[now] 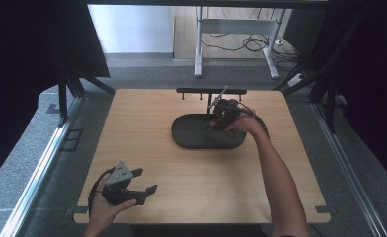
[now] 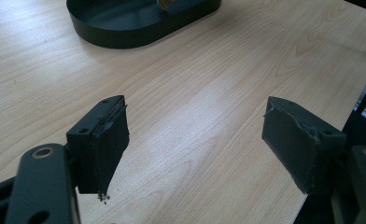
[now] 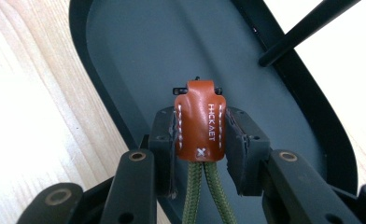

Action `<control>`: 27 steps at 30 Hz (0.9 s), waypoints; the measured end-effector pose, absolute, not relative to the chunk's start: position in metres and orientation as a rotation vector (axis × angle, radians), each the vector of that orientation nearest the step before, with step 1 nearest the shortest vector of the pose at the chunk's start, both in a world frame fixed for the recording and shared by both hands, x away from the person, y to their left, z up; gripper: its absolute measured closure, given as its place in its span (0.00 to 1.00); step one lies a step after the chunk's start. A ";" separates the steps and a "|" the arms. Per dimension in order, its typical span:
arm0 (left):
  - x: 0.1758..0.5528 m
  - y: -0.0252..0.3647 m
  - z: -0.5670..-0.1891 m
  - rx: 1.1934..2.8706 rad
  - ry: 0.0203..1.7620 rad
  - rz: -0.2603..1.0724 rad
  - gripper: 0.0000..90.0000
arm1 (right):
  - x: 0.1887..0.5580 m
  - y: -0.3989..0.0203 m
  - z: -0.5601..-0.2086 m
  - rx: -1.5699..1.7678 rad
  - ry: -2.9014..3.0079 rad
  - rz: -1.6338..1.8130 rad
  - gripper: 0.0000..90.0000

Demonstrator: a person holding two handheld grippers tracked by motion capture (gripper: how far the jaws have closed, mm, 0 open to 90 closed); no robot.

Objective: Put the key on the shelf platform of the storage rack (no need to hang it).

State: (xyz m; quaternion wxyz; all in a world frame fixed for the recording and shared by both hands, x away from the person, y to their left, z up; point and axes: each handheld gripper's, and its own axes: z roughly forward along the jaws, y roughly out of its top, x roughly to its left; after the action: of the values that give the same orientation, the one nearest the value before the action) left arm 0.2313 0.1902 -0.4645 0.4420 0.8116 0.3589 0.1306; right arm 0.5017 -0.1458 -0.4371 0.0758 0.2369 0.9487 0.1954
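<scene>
A brown leather fob (image 3: 199, 119) with white stitching and printed letters hangs on a doubled olive-green cord (image 3: 202, 196). My right gripper (image 3: 200, 135) is shut on it, with a pad pressing on each side of the leather. It holds the fob over the inside of a black oval tray (image 3: 139, 51). In the high view the right gripper (image 1: 216, 121) is at the tray's (image 1: 181, 138) far right end. My left gripper (image 1: 148, 179) rests near the table's front left, apart from the tray. Its jaws stand wide open (image 2: 197, 140) over bare wood.
A low black rail (image 1: 211, 91) with small pegs stands just behind the tray at the table's far edge; one of its thin bars (image 3: 307, 32) crosses above the tray rim. The tray (image 2: 116, 37) lies ahead of the left gripper. Bare wooden tabletop (image 1: 147, 118) lies left of the tray.
</scene>
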 end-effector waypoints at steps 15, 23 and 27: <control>0.231 0.191 -0.463 2.011 0.890 0.327 0.25 | 0.501 -0.142 -0.441 0.704 2.840 0.569 0.65; 0.231 0.190 -0.463 2.010 0.888 0.327 0.25 | 0.494 -0.143 -0.431 0.686 2.836 0.611 0.61; 0.230 0.189 -0.462 2.012 0.886 0.328 0.25 | 0.488 -0.144 -0.425 0.683 2.828 0.623 0.61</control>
State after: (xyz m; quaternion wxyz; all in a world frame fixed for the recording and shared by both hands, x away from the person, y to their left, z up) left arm 0.2298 0.1894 -0.4625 0.4435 0.8112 0.3574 0.1324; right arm 0.4883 -0.1440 -0.4248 0.0834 0.2287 0.9472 0.2086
